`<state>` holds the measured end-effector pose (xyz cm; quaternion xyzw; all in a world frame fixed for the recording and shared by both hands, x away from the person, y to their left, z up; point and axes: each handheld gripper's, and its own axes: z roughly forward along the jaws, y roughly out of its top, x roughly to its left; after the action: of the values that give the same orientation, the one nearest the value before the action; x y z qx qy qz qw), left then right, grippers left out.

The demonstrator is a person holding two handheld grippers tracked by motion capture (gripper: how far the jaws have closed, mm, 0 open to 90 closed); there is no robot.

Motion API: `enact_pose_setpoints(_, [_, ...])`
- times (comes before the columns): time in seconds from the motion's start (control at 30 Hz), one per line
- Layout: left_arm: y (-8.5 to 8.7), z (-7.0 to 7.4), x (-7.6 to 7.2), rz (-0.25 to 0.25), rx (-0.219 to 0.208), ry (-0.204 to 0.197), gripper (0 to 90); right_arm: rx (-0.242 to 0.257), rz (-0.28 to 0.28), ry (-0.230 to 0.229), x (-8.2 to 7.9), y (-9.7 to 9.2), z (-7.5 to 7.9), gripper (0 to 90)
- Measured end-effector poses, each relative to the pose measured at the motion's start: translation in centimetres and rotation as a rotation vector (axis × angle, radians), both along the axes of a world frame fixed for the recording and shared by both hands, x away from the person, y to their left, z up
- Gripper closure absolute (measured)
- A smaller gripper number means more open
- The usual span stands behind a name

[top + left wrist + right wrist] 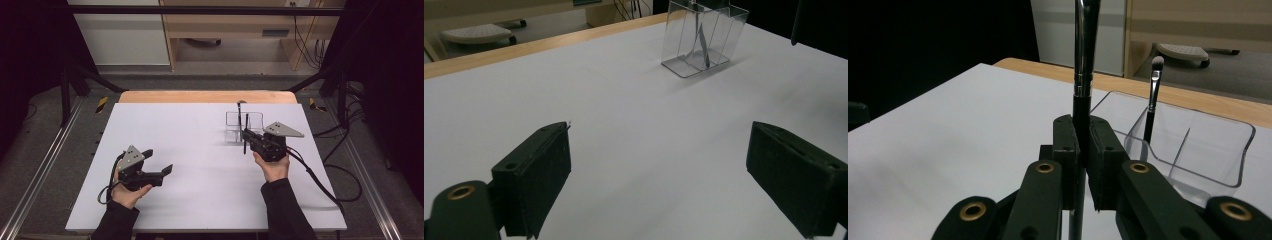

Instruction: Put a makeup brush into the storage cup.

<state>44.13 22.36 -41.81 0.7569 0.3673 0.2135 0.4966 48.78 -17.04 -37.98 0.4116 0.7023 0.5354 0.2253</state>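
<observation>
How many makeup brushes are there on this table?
2. One brush is clamped upright in the right gripper, beside the clear organizer. The other brush stands inside that organizer. Nothing suggests more, though the clear walls could hide a thin one.

The surface (pixel 200 150) is a wooden table covered by a white sheet, with a strip of bare wood (pixel 207 96) showing along its far edge. A clear plastic organiser (pixel 243 127) with several compartments stands on the white sheet toward the far right, a slim brush (pixel 1152 95) upright inside it.
</observation>
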Motion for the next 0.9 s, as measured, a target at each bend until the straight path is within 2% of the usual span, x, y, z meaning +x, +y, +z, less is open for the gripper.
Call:
enact_pose_setpoints(0.13, [0.4,-0.2,0.1,0.013,0.006,0.020,9.4,0.004,-0.016,-0.006,0.7,0.1,0.4,84.3])
enact_pose_setpoints(0.37, [0.8,-0.4,0.3,0.027,0.021,0.020,9.1,0.004,-0.034,-0.011,2.0,0.3,1.1,84.3])
enact_pose_setpoints(0.9, [1.3,-0.7,0.5,0.040,0.006,0.033,9.1,0.012,-0.077,-0.025,3.8,-0.2,2.5,84.3])
